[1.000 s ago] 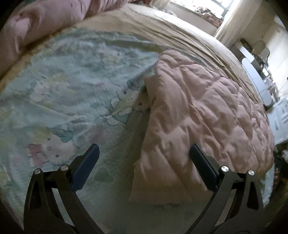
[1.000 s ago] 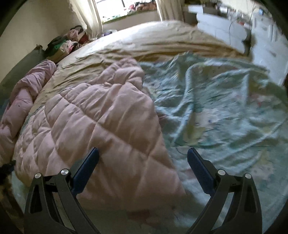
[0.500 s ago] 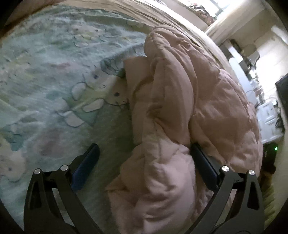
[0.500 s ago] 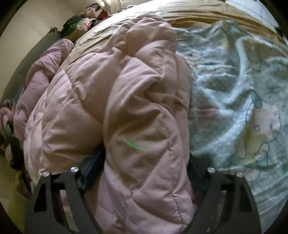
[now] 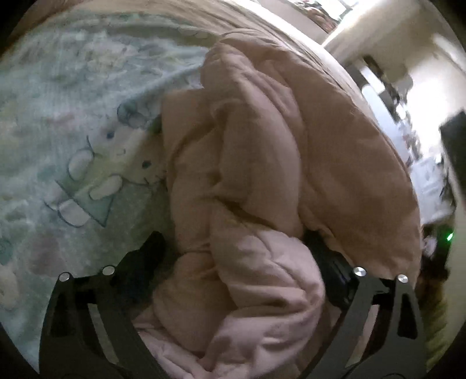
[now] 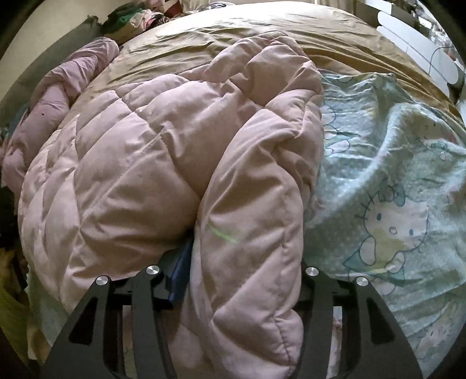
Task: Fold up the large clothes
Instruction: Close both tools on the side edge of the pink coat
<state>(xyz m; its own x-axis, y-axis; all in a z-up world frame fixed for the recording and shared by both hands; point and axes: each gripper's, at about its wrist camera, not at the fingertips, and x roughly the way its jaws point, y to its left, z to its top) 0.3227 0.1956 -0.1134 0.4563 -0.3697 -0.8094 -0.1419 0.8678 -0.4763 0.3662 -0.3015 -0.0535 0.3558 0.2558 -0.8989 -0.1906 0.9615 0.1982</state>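
On bed point(image 6: 262, 32), pink quilted coat point(image 6: 163, 151) being bunched lengthwise between both tools: right tool point(image 6: 244, 262) closing on fold, left tool point(image 5: 233, 256) half-open around edge, grip unclear.

1. Quilted coat point(image 6: 163, 163) lies bunched on the printed sheet point(image 6: 393, 180), which lies spread on the bed point(image 6: 291, 32).
2. In the right wrist view, the sheet lies right of the coat; a second quilted garment point(image 6: 58, 96) lies to its left.
3. A clothes pile point(image 6: 131, 17) sits behind.
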